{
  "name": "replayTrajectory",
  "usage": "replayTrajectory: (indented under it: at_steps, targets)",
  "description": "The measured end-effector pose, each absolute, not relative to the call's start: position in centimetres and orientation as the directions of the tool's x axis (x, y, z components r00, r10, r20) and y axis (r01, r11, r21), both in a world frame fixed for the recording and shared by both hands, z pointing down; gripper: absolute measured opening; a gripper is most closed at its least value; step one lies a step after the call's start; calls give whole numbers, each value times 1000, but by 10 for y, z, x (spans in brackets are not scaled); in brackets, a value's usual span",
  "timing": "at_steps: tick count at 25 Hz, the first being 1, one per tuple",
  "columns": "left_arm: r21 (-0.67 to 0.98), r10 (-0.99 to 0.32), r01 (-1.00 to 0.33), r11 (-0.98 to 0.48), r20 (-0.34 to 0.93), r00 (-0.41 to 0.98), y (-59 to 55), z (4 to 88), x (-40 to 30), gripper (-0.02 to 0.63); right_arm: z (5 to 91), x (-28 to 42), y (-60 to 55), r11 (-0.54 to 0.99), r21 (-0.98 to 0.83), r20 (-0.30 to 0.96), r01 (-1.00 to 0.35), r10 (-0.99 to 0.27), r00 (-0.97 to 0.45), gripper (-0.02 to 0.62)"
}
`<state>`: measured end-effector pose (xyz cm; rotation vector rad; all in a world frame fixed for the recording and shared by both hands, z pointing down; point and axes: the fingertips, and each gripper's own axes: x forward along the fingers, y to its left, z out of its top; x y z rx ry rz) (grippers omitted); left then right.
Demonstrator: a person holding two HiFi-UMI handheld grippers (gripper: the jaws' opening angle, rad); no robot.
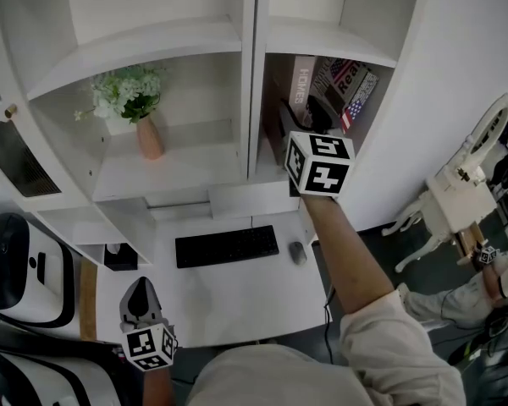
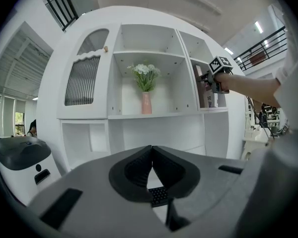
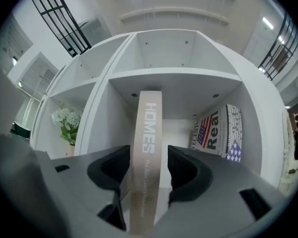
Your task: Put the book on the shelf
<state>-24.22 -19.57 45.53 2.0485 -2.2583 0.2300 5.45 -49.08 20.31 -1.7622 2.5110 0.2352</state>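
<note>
A beige book point(image 3: 148, 128) with "HOMES" on its spine stands upright in the right-hand shelf compartment point(image 3: 188, 76), also in the head view as the book point(image 1: 303, 81). My right gripper point(image 3: 148, 153) reaches into that compartment with the spine between its jaws. A gap shows on each side, so the pads do not press on it. In the head view the right gripper point(image 1: 310, 117) sits at the compartment's front. My left gripper point(image 1: 140, 298) hangs low over the desk's near left edge, its pads point(image 2: 139, 165) touching and holding nothing.
A flag-covered book point(image 3: 219, 133) leans at the compartment's right. A pink vase with white flowers point(image 1: 147, 135) stands in the left compartment. On the white desk point(image 1: 237, 299) lie a black keyboard point(image 1: 227, 245) and a mouse point(image 1: 298, 253). A white-and-black machine point(image 1: 17, 269) stands at left.
</note>
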Motion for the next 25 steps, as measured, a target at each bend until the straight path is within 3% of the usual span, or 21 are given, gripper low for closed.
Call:
replayTrajectory:
  at_steps: [25]
  targets:
    - [-61,-989,-998,-27,150,18,-197,450,-212,5,264,77,-390,375,121,-97,-919,-917,-387,195]
